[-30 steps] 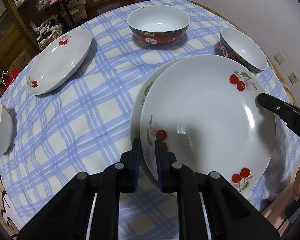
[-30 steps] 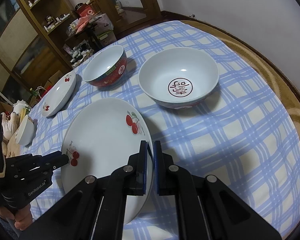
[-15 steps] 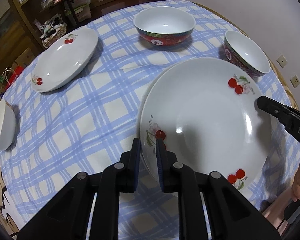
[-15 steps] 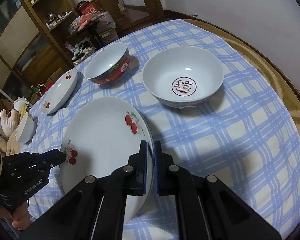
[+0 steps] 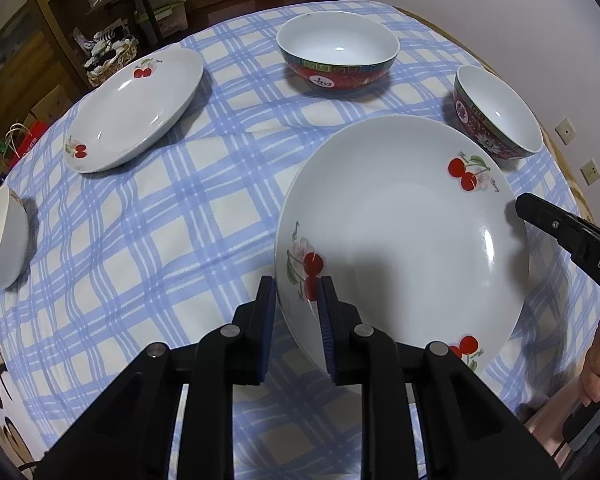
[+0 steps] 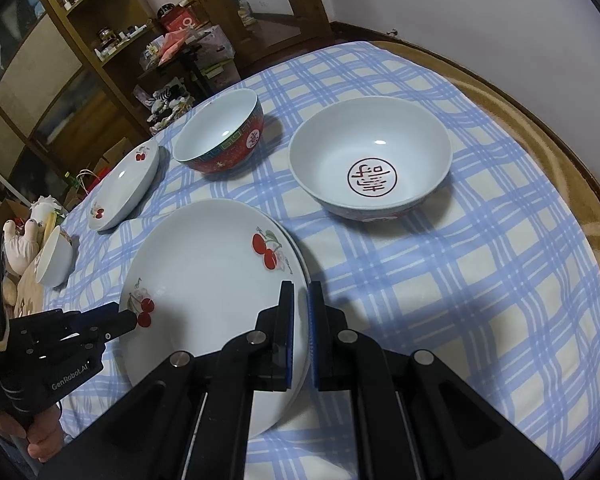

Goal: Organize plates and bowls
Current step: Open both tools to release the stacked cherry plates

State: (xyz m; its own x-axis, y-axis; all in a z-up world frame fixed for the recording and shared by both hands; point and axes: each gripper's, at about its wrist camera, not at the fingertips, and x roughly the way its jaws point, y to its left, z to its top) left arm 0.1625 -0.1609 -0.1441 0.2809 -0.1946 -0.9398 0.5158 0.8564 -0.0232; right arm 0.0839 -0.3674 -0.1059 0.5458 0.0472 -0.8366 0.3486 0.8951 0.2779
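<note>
Nearest the cameras, the left gripper (image 5: 297,294) straddles the near-left rim of the top cherry plate (image 5: 404,236); its jaws have just been opening, and a visible gap separates the left blue pad from the rim, so the plate is released on that side; the right gripper (image 6: 300,308) stays clenched on the opposite rim of the same plate, its pads pinching the edge. The top cherry plate lies nested on a lower cherry plate (image 6: 300,256), whose rim shows only as a thin crescent in the right wrist view; both rest on the blue checked tablecloth (image 5: 160,220). Beyond the stack stands the wide bowl with a red seal (image 6: 370,160), just past the plates' far edge; farther left, the red bowl (image 5: 337,56) stands upright; a third cherry plate (image 5: 134,108) lies well apart toward the table's left; a small white bowl (image 5: 2,236) sits at the left edge. A wooden shelf unit (image 6: 60,60) fills the background.
</note>
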